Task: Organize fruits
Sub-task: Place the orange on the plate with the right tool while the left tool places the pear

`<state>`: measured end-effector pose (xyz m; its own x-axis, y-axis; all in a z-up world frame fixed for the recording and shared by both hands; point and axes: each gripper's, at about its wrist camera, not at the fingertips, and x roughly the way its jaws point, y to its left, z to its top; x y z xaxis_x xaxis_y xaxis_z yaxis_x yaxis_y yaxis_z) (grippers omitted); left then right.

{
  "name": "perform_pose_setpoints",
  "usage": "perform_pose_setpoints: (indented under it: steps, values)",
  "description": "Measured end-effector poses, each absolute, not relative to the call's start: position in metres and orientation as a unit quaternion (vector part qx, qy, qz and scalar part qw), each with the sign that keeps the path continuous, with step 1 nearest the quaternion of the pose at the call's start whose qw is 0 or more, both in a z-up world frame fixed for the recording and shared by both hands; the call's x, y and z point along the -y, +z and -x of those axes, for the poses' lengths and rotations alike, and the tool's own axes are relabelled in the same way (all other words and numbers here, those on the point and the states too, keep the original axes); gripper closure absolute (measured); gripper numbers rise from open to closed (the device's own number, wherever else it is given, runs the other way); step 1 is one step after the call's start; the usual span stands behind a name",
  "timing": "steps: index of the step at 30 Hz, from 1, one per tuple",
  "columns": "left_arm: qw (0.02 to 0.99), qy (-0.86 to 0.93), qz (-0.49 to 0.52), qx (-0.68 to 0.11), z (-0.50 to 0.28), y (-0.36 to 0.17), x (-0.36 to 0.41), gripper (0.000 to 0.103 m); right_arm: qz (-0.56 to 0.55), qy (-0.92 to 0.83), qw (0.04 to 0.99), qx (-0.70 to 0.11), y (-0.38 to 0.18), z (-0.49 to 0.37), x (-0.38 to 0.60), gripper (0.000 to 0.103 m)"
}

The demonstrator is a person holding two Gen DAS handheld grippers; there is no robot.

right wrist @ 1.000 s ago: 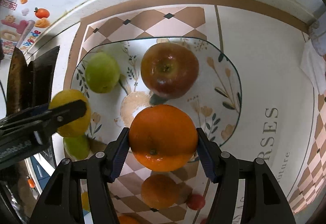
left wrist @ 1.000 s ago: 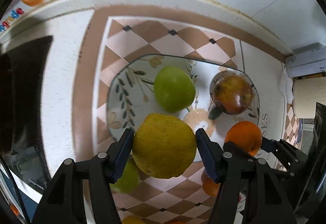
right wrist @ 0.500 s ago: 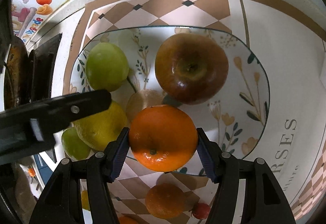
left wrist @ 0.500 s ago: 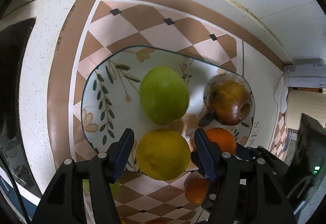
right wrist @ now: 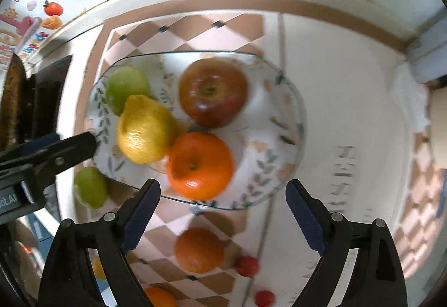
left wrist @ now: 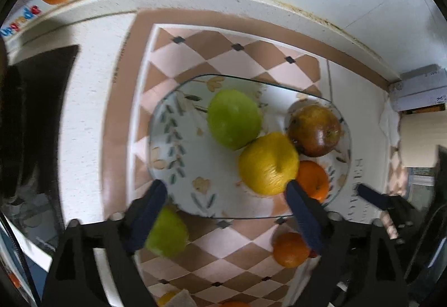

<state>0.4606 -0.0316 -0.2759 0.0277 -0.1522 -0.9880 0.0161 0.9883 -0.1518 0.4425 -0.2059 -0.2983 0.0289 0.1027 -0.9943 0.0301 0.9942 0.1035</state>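
Observation:
A floral glass plate (left wrist: 178, 167) (right wrist: 273, 167) holds a green apple (left wrist: 233, 118) (right wrist: 125, 86), a yellow lemon (left wrist: 268, 163) (right wrist: 145, 128), a red apple (left wrist: 314, 129) (right wrist: 213, 92) and an orange (left wrist: 313, 180) (right wrist: 199, 164). My left gripper (left wrist: 226, 212) is open and empty, just above the plate's near edge. My right gripper (right wrist: 223, 212) is open and empty, just behind the orange. The left gripper's finger also shows at the left of the right wrist view (right wrist: 64, 150).
Loose fruit lies on the checkered mat in front of the plate: a green fruit (left wrist: 164, 234) (right wrist: 90, 187), an orange (left wrist: 290, 249) (right wrist: 198, 249), small red fruits (right wrist: 247, 265). A dark object (left wrist: 36, 117) stands at left. A wall runs behind.
Both grippers have opened. The lemon and the orange now rest on the plate. Both grippers have drawn back toward the plate's near edge.

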Motion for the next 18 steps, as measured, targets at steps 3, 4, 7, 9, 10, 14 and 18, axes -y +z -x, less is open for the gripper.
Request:
perform_pose_setpoints:
  steps: [3, 4, 7, 9, 10, 14, 18]
  values:
    - [0.734, -0.044, 0.025, -0.677, -0.45, -0.267, 0.029, 0.013, -0.042, 0.01, 0.725, -0.688, -0.285, -0.436, 0.211, 0.009]
    - [0.738, -0.044, 0.022, -0.673, -0.446, -0.264, 0.027, 0.013, -0.041, 0.006, 0.729, -0.683, -0.279, -0.431, 0.211, 0.008]
    - [0.75, -0.036, 0.016, -0.66, -0.432, -0.253, 0.021, 0.013, -0.042, -0.002, 0.74, -0.672, -0.267, -0.42, 0.211, 0.007]
    - [0.761, -0.031, 0.008, -0.648, -0.421, -0.243, 0.018, 0.013, -0.046, -0.005, 0.746, -0.665, -0.257, -0.41, 0.212, 0.007]
    - [0.769, -0.03, 0.002, -0.638, -0.416, -0.238, 0.017, 0.013, -0.047, -0.008, 0.748, -0.662, -0.252, -0.403, 0.212, 0.007]
    - [0.794, -0.023, -0.017, -0.607, -0.395, -0.216, 0.018, 0.013, -0.048, -0.014, 0.762, -0.646, -0.234, -0.382, 0.206, 0.007]
    - [0.814, -0.03, -0.028, -0.58, -0.371, -0.196, 0.018, 0.013, -0.051, -0.017, 0.778, -0.626, -0.212, -0.359, 0.201, 0.007]
